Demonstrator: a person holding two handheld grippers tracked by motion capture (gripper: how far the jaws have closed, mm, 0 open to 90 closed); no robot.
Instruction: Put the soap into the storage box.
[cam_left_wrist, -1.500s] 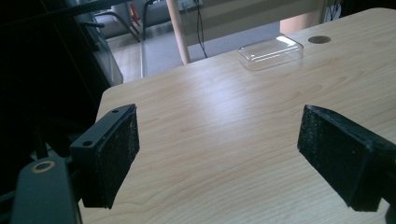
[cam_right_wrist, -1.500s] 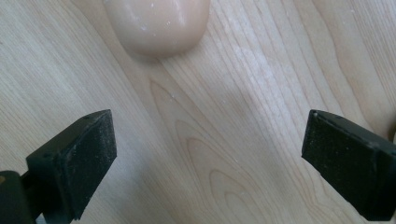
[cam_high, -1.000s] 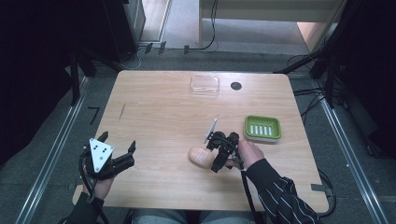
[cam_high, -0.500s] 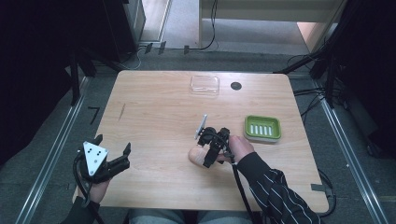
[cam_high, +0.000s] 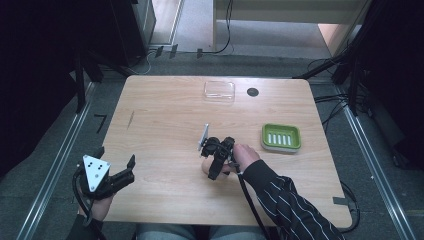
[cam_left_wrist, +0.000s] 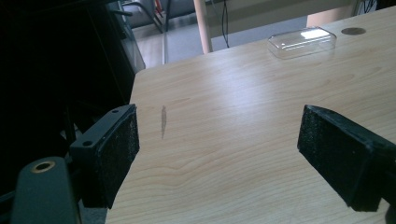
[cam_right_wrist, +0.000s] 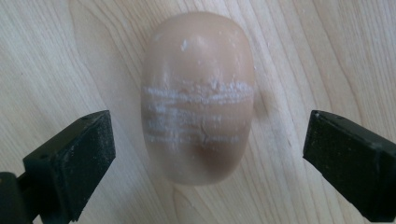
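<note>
A beige oval soap bar (cam_right_wrist: 198, 95) with white scuff lines lies on the wooden table (cam_high: 165, 125); in the high view the soap bar (cam_high: 205, 165) peeks out left of my right gripper (cam_high: 216, 159). That right gripper (cam_right_wrist: 205, 158) hovers straight above it, open, one jaw on each side and neither touching. Over the table's near left corner my left gripper (cam_high: 117, 165) is held open with nothing between its jaws. The left gripper (cam_left_wrist: 219, 149) points across the bare wood toward the far edge.
A green soap dish (cam_high: 281, 137) sits right of the soap. A clear plastic lid (cam_high: 219, 91) lies near the far edge, the same lid (cam_left_wrist: 302, 41) showing ahead of the left gripper. A dark round mark (cam_high: 252, 92) is beside it. A dark streak (cam_left_wrist: 163, 121) marks the wood.
My right gripper has shifted left and turned down over the soap. My left gripper has drawn back toward the near left corner.
</note>
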